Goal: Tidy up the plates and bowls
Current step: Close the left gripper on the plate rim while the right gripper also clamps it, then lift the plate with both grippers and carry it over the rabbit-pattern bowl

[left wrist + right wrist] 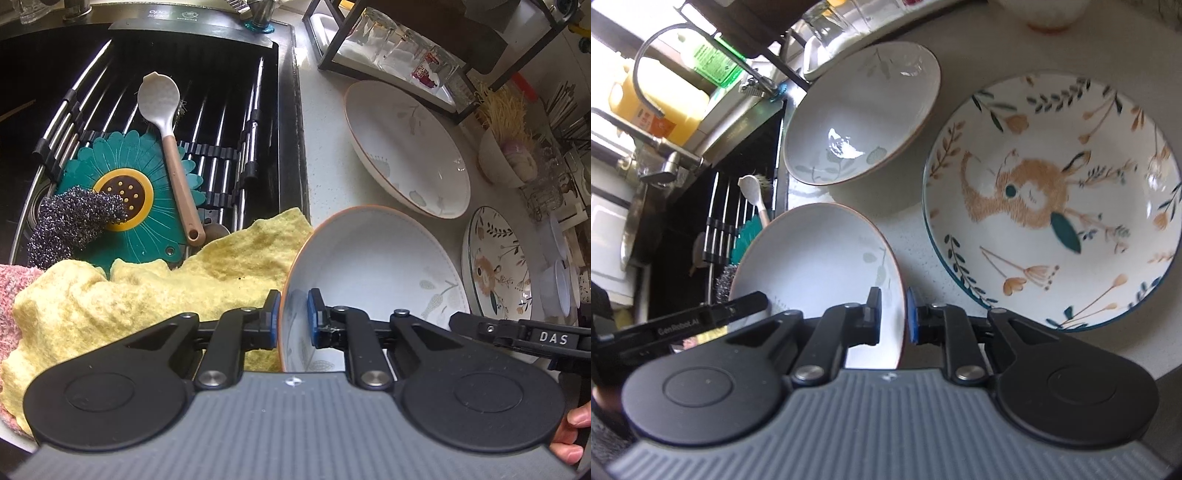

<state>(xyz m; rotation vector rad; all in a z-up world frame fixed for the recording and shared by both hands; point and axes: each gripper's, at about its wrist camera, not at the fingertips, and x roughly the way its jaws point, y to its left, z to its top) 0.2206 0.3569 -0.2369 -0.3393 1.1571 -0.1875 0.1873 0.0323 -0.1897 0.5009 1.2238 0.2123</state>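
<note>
A white bowl with an orange rim and grey leaf print (pixel 373 266) (pixel 816 254) is held between both grippers. My left gripper (pixel 291 317) is shut on its left rim. My right gripper (pixel 892 314) is shut on its right rim; its arm shows in the left wrist view (pixel 517 334). A second matching bowl (pixel 406 147) (pixel 864 114) rests on the counter beyond. A plate with a rabbit and flower pattern (pixel 498 266) (pixel 1052 199) lies on the counter to the right.
The sink (pixel 288 147) at left holds a roll-up rack, a white spoon (pixel 166 136), a teal flower mat (pixel 125 192), a steel scourer (pixel 70 221) and a yellow cloth (pixel 147 291). A glass rack (pixel 399 55) and a small white bowl (pixel 502 158) stand behind.
</note>
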